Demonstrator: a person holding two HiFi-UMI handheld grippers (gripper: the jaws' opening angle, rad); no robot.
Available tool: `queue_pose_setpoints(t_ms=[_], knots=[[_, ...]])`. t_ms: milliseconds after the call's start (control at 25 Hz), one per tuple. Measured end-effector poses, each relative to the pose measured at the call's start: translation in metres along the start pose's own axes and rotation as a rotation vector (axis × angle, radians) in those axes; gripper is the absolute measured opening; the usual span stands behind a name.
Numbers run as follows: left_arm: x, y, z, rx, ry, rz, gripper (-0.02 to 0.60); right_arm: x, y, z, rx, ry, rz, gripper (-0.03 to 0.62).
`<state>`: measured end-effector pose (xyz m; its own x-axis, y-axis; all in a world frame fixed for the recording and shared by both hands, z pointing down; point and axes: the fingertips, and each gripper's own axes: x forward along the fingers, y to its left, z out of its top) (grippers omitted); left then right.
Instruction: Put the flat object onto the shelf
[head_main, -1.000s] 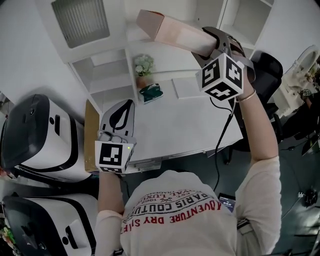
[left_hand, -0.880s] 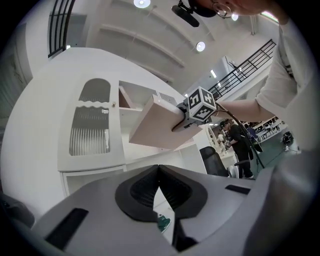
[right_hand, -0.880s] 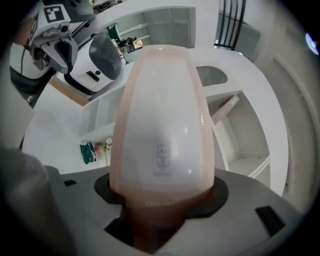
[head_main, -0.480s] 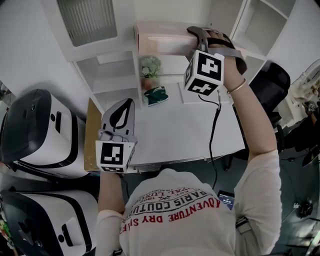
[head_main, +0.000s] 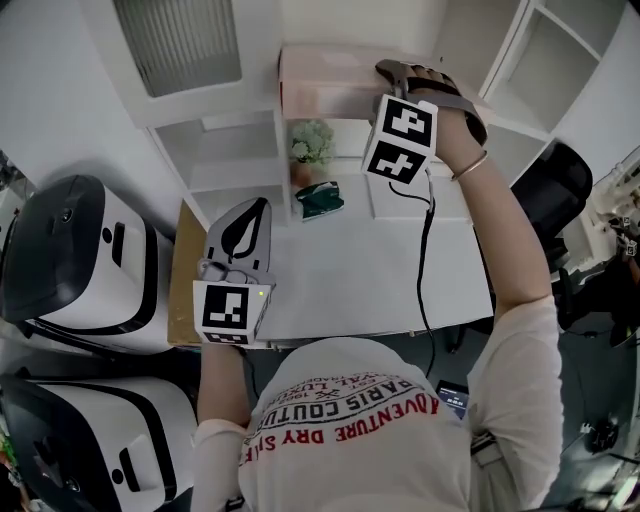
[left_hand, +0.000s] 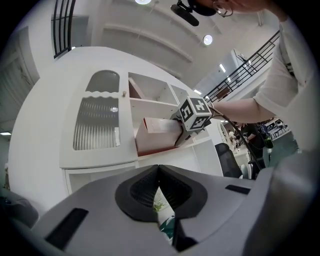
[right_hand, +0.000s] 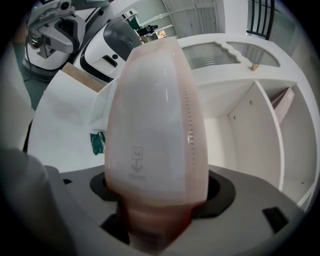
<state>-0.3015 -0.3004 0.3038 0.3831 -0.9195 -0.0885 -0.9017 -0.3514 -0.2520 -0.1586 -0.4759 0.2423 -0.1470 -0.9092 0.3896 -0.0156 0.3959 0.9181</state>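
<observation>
The flat object is a pale pink flat box. It lies level in an upper compartment of the white shelf unit, above the desk. My right gripper is at the box's right end. Its jaws are opening, and the box end is still between them, with a dark gap at one side. The left gripper view shows the box and the right gripper's marker cube up at the shelf. My left gripper is shut and empty, low at the desk's left edge.
On the white desk stand a small potted plant, a green packet and a white sheet. Two large white and black machines sit at the left. A black chair is at the right, and a cable hangs from the right gripper.
My right gripper carried the pink box left and into the shelf compartment, and the box went from tilted to level. The left gripper stayed put.
</observation>
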Motion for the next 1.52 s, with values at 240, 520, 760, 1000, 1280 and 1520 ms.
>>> queue_pose_setpoints(t_ms=[240,520,760,1000,1280,1520], knots=[[0.01,0.019,-0.015,-0.009,0.021,0.04,0.014,0.039,0.017,0.006,0.044,-0.024,0.136,0.43],[0.029,0.029,-0.031,-0.018,0.05,0.038,0.014,0.07,0.008,0.006,0.056,-0.029,0.152,0.434],[0.045,0.036,-0.037,-0.02,0.053,0.04,0.014,0.092,0.005,0.007,0.076,-0.044,0.184,0.44],[0.057,0.043,-0.049,-0.03,0.073,0.049,0.014,0.099,0.004,0.011,0.086,-0.07,0.24,0.466],[0.064,0.041,-0.054,-0.028,0.086,0.04,0.014,0.105,0.003,0.013,0.083,-0.081,0.262,0.502],[0.059,0.037,-0.05,-0.028,0.07,0.043,0.014,0.096,0.0,0.015,0.065,-0.102,0.166,0.5]])
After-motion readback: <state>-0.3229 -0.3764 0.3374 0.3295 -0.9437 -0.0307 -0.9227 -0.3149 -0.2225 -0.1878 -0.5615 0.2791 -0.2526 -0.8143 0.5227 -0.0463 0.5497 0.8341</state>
